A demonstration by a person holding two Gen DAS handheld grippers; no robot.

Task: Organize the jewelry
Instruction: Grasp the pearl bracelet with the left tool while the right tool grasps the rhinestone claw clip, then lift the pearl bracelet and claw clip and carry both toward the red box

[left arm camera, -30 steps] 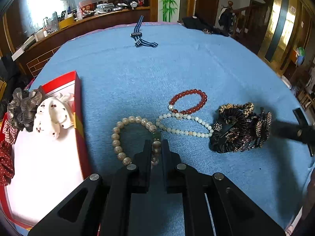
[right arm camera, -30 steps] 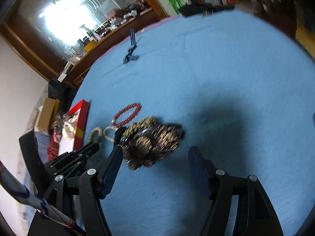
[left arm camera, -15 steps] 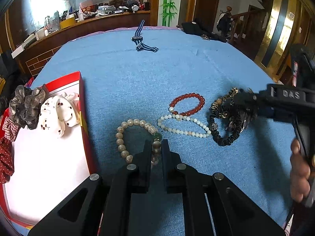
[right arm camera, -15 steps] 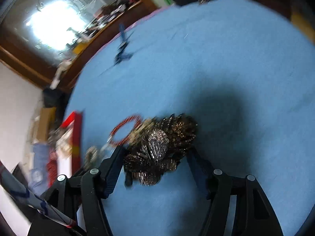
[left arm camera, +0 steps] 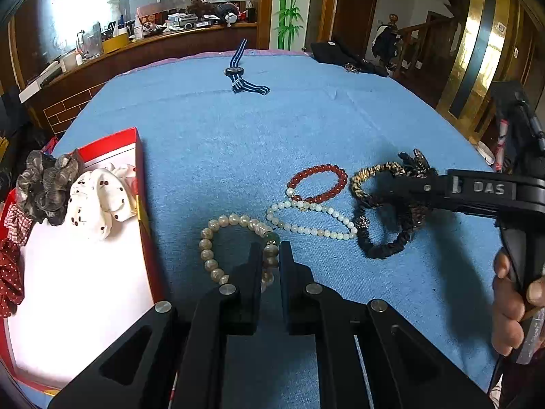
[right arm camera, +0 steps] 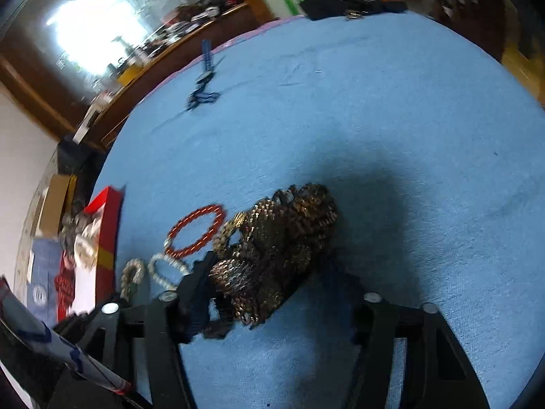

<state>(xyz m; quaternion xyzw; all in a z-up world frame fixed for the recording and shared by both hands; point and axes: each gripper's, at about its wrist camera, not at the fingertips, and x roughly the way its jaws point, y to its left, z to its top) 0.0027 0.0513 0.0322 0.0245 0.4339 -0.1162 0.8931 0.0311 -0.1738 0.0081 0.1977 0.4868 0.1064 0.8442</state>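
Observation:
My left gripper [left arm camera: 270, 255] is shut on a bracelet of large beige beads [left arm camera: 209, 238], near its green bead, low over the blue cloth. Beside it lie a small pearl bracelet [left arm camera: 311, 220] and a red bead bracelet [left arm camera: 318, 184]. My right gripper [right arm camera: 269, 279] comes in from the right with its jaws closing. A black and gold bundle of hair ties [right arm camera: 279, 245] fills the gap and touches both fingers. In the left wrist view one right finger [left arm camera: 408, 187] crosses that bundle [left arm camera: 385, 248].
A red box with a white floor [left arm camera: 143, 211] stands at the left and holds several fabric scrunchies [left arm camera: 98, 197]. A striped watch [left arm camera: 243, 80] lies far back on the cloth. Dark items [left arm camera: 344, 58] sit at the far edge. A hand [left arm camera: 511, 306] holds the right gripper's handle.
The right gripper has come in over the hair-tie bundle and its jaws have narrowed around it. The bundle has been pulled looser. The left gripper has stayed on the beige bracelet.

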